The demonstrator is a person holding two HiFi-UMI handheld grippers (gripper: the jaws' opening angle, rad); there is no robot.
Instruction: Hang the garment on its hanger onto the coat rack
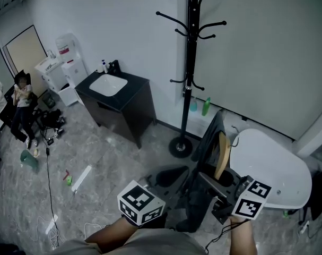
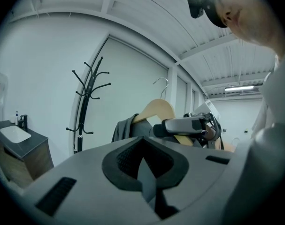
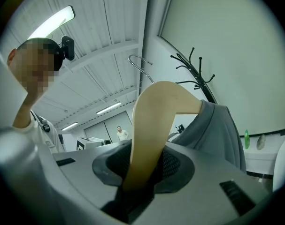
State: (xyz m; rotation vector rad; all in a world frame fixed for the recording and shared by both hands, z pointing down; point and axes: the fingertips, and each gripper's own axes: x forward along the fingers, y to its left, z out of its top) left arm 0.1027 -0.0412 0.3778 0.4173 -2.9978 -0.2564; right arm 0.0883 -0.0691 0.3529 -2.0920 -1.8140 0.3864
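Right hand-held gripper [image 3: 142,170]: jaws part-way closed, clamped on one arm of the wooden hanger [image 3: 156,111]. The hanger's metal hook [image 3: 140,64] points upward and is free. A grey garment [image 3: 217,130] drapes over the hanger's far shoulder and hangs below it. Left hand-held gripper [image 2: 144,165]: jaws together, nothing between them, held just beside the garment. The black coat rack [image 1: 190,62] stands beyond, apart from the hanger, between a sink cabinet [image 1: 121,102] and a white bench [image 1: 272,163].
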